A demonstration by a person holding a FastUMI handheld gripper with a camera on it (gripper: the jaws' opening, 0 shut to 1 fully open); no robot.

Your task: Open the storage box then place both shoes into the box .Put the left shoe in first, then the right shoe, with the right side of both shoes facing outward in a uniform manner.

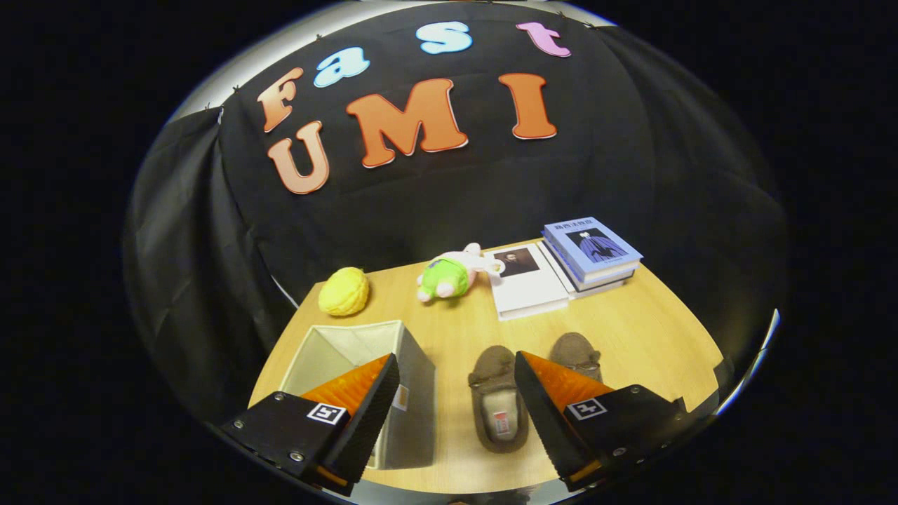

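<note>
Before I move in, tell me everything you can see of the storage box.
The storage box is a pale grey, cloth-looking cube with a light lining. Its top stands open with no lid over it, and what shows of the inside looks empty. It sits upright on the wooden table, left of the two brown shoes and nearer than the yellow toy. One finger of the open gripper overlaps its near corner; contact cannot be judged.
</note>
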